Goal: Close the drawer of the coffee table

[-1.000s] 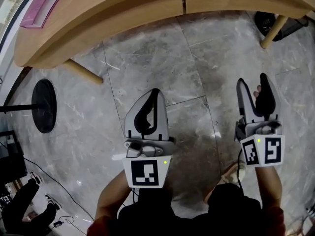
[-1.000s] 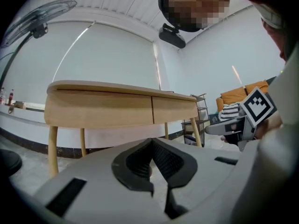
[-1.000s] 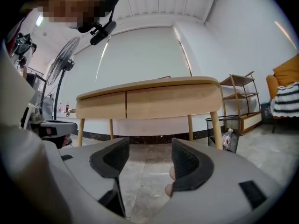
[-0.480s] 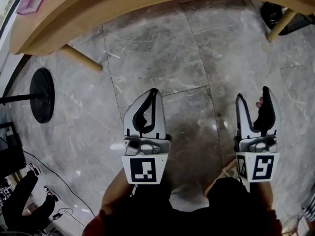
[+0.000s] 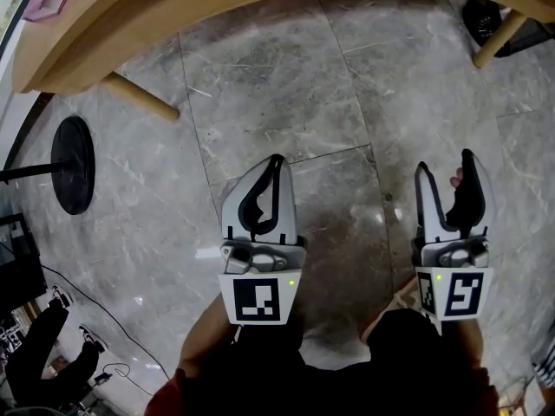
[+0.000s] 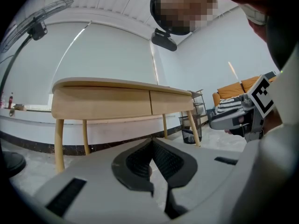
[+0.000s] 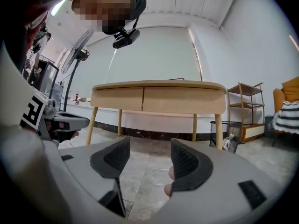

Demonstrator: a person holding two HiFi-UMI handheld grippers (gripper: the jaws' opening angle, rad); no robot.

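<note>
Drawer fronts [image 7: 180, 100] of coffee table [image 5: 173, 7] flush, none protruding: task looks done. Table edge now higher in head view than a second ago, so person likely backing off. Left claw [image 5: 276, 163] pressed together, empty. Right claw [image 5: 446, 166] parted, empty. Both over floor [image 5: 277, 85], well apart from table.

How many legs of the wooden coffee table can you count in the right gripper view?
4. From left to right: the near left leg, the far left leg, the far right leg and the near right leg. None appears hidden.
</note>
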